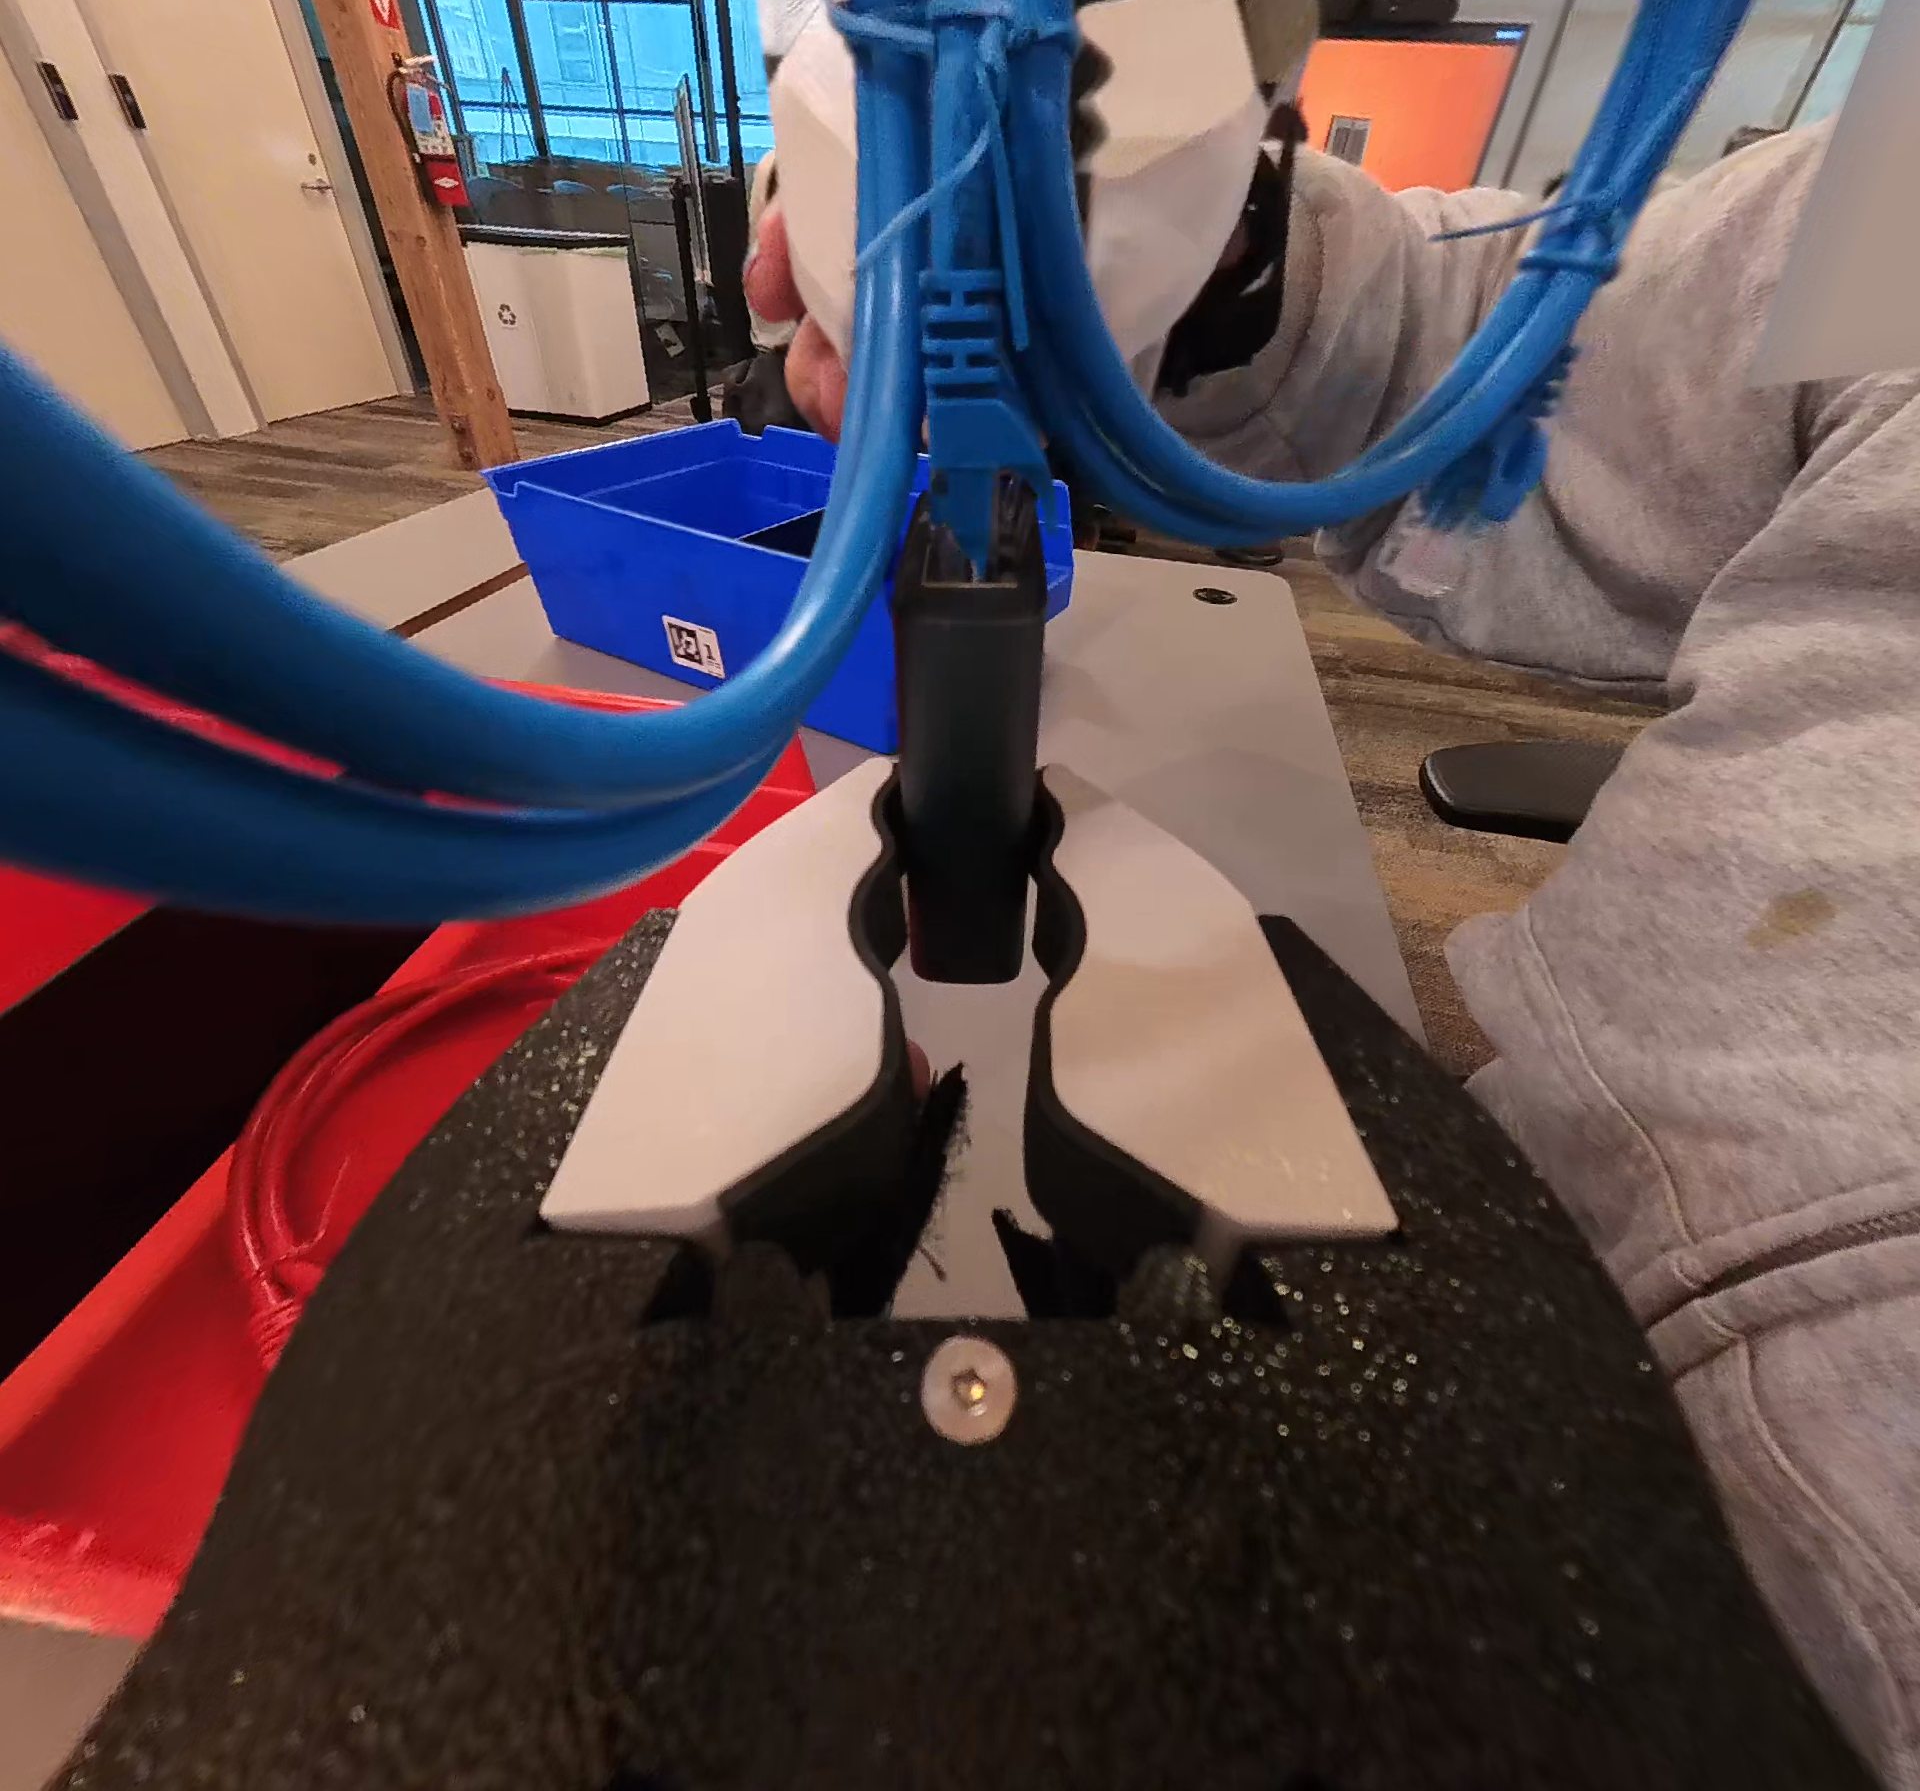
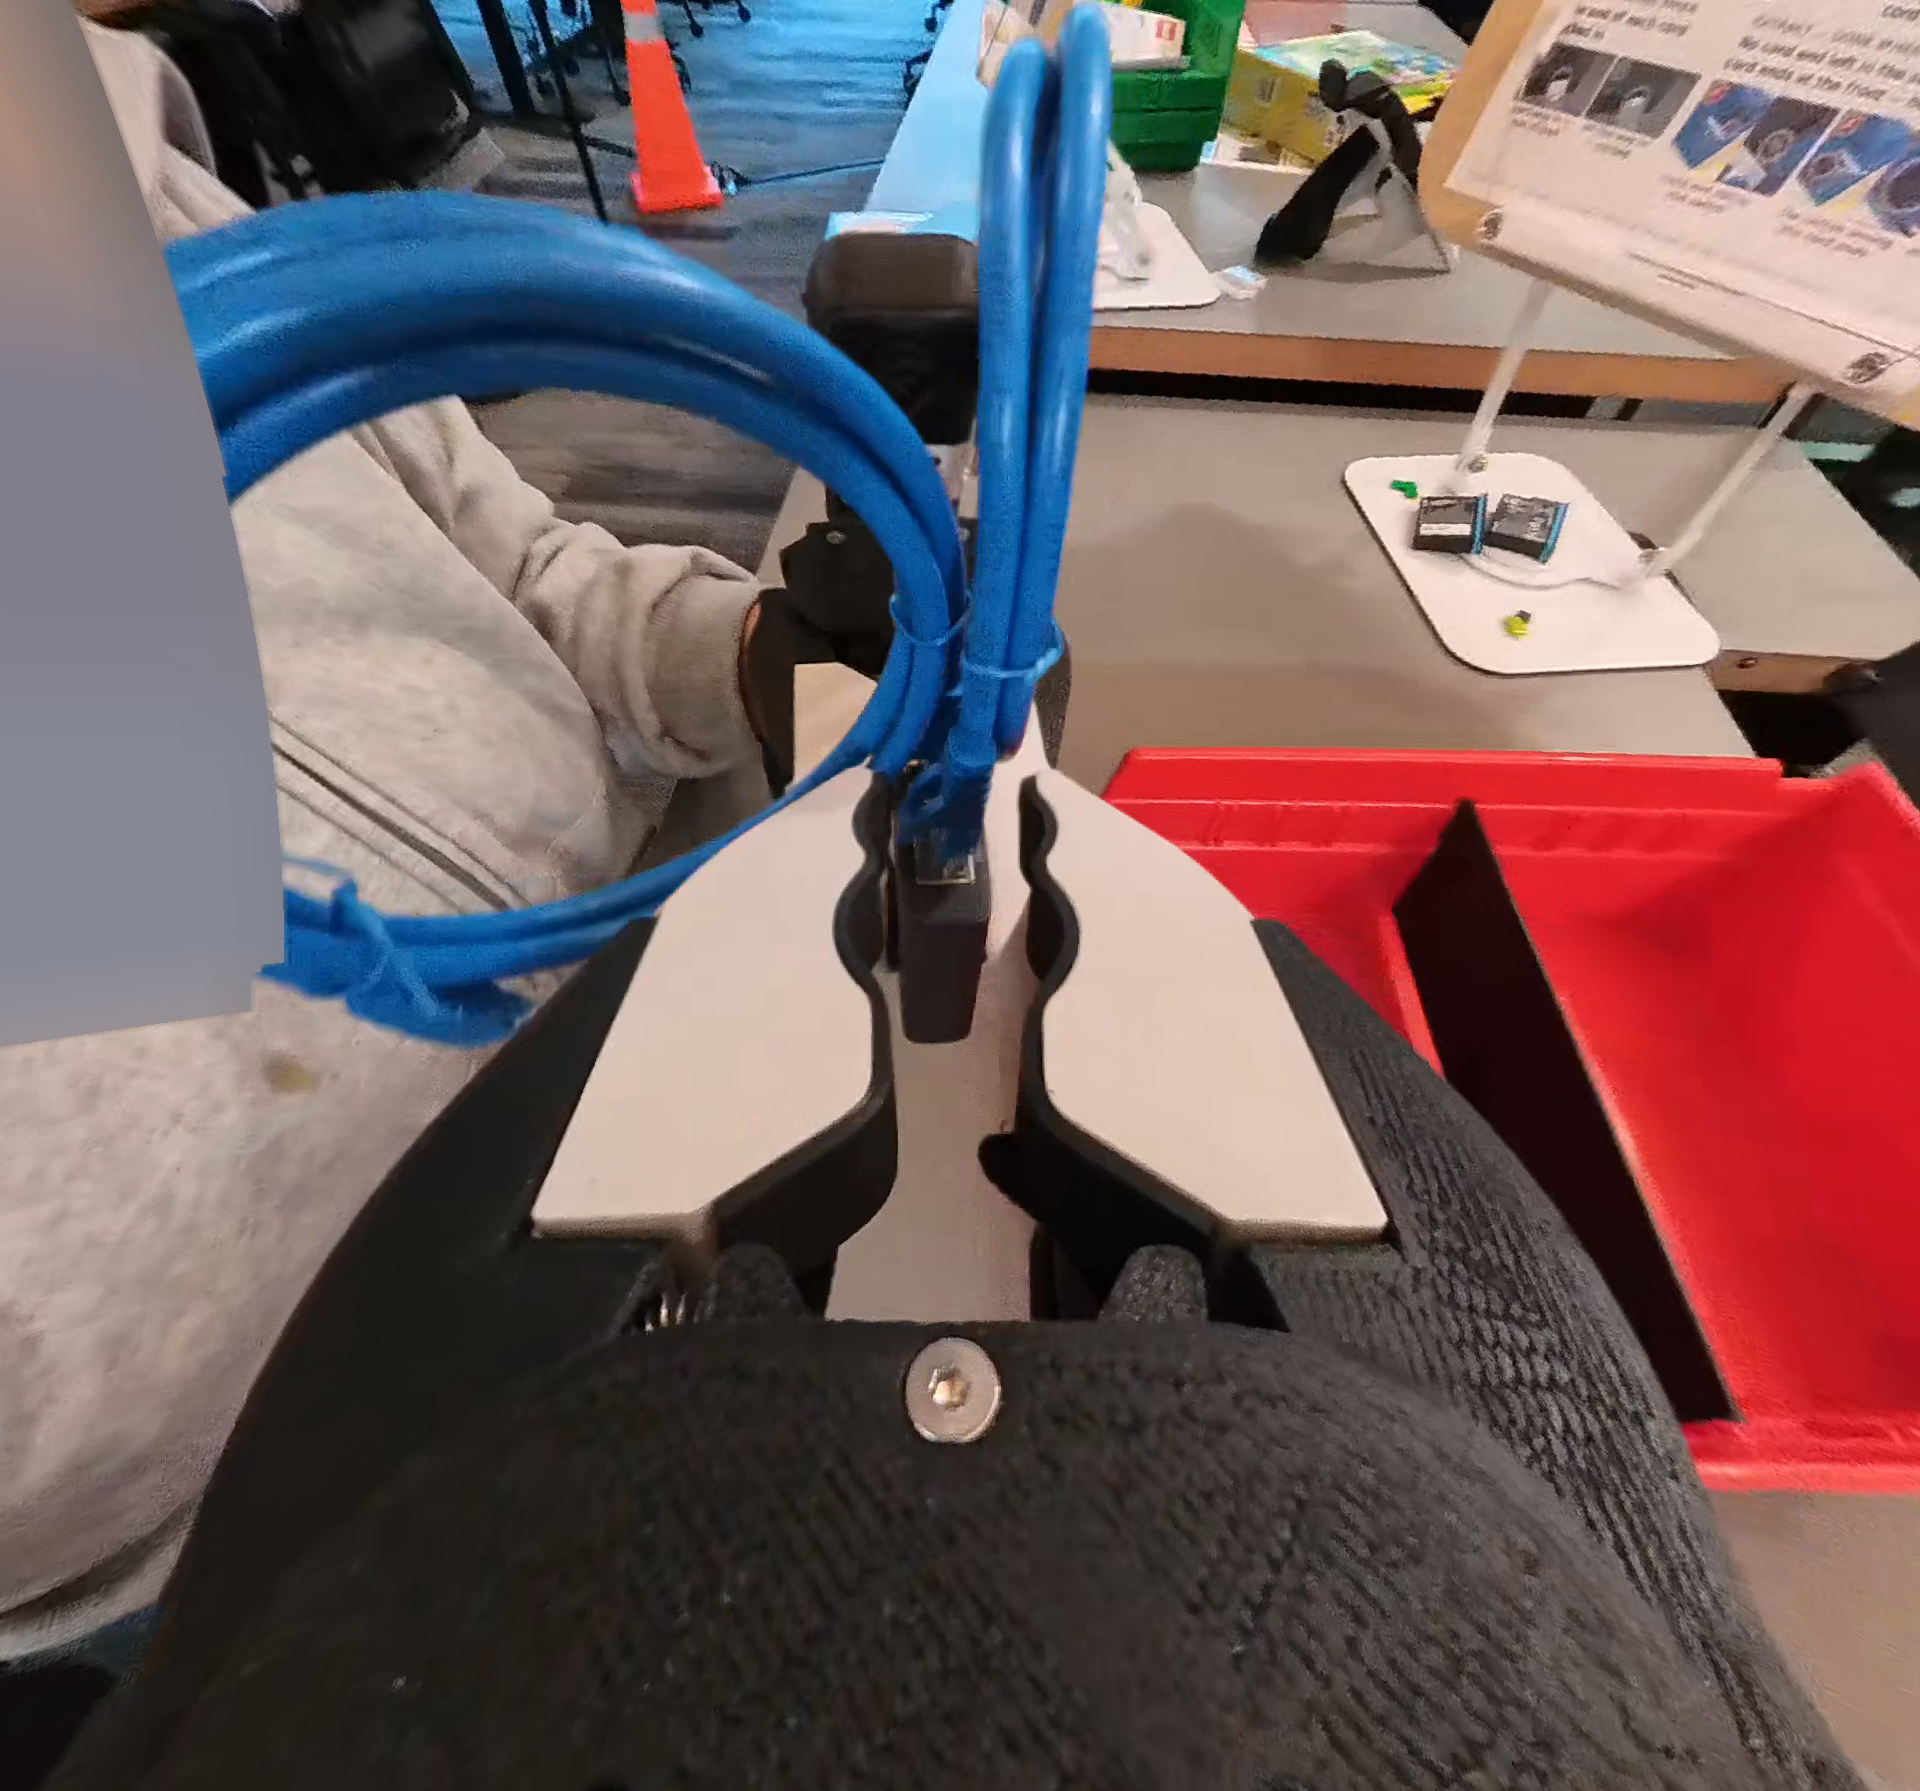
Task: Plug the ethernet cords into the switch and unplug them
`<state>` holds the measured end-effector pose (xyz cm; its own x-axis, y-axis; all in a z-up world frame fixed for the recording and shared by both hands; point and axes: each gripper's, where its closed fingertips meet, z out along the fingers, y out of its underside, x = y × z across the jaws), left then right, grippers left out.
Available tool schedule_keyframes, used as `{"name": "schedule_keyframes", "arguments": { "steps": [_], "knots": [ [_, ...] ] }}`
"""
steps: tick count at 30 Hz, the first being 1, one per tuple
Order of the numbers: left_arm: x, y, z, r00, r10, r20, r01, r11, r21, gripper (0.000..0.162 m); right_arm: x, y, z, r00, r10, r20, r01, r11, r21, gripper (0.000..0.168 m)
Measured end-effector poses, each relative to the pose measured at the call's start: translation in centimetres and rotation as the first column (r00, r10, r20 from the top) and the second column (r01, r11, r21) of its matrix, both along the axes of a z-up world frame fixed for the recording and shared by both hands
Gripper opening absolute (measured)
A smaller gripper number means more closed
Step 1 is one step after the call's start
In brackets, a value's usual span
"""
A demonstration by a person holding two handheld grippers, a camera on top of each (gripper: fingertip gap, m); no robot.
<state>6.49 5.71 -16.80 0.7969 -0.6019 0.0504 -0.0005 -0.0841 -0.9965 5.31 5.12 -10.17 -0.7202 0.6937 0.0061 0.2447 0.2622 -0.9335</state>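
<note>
My left gripper (image 1: 966, 796) is shut on a small black coupler block (image 1: 966, 702). The plug (image 1: 961, 359) of a bundled blue network cable (image 1: 416, 754) sits in the block's far end. The cable is coiled and bound with blue ties. My right gripper (image 2: 956, 796) is open, its fingers on either side of the same block (image 2: 940, 962) and plug, with a gap on the right side. The cable coil (image 2: 520, 307) loops out to its left. The right gripper's white fingers (image 1: 1164, 131) show behind the cable in the left wrist view. The left gripper's black body (image 2: 831, 598) shows behind the block.
A red bin (image 2: 1558, 962) with a black divider stands beside the grippers on the grey table (image 2: 1247, 598); a red cable (image 1: 312, 1118) lies in it. A blue bin (image 1: 675, 536) stands farther off. An instruction board (image 2: 1714, 79) on a white base, a green bin (image 2: 1174, 48) and a person's grey sleeve (image 2: 468, 650) are near. Some 7 centimeters of space lies between my two pairs of fingers.
</note>
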Motion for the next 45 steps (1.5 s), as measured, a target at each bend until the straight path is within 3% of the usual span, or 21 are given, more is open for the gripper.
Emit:
{"name": "schedule_keyframes", "arguments": {
  "steps": [5,13,25,32,36,38,42,45],
  "knots": [
    [0.3,0.0,0.0,1.0,-0.002,-0.022,0.002,1.0,0.003,0.02,-0.2,-0.4,0.1,1.0,0.011,-0.012,-0.012,0.999,-0.03,0.009],
    [2.2,-0.4,1.2,0.999,-0.047,-0.019,0.048,0.996,0.075,0.019,0.9,-2.1,1.1,0.992,0.078,-0.097,-0.077,0.997,0.011,0.008],
    [2.9,-0.5,1.2,0.997,-0.079,0.013,0.078,0.995,0.062,0.019,2.0,-1.6,0.9,0.99,0.065,-0.124,-0.059,0.997,0.053,0.009],
    [3.0,-0.4,1.4,0.99,-0.097,0.1,0.091,0.994,0.06,0.019,2.1,-0.9,0.9,0.984,0.019,-0.177,-0.017,1.0,0.012,0.008],
    [3.0,-0.2,0.2,0.995,-0.102,0.015,0.102,0.995,0.004,0.02,2.0,-0.7,0.2,0.99,-0.007,-0.14,-0.001,0.999,-0.052,0.008],
    [3.1,-0.4,0.5,0.99,-0.134,0.051,0.134,0.991,-0.002,0.02,2.0,-0.6,0.5,0.989,-0.02,-0.146,0.004,0.994,-0.107,0.009],
    [2.8,-0.4,0.4,0.993,-0.121,0.004,0.121,0.993,0.004,0.02,2.2,-0.4,-0.2,0.996,0.002,-0.084,-0.011,0.994,-0.107,0.026],
    [2.5,-0.4,0.1,0.993,-0.095,-0.074,0.096,0.995,0.001,0.02,2.7,-0.7,-0.8,0.997,0.056,-0.045,-0.059,0.996,-0.064,0.016]
  ]
}}
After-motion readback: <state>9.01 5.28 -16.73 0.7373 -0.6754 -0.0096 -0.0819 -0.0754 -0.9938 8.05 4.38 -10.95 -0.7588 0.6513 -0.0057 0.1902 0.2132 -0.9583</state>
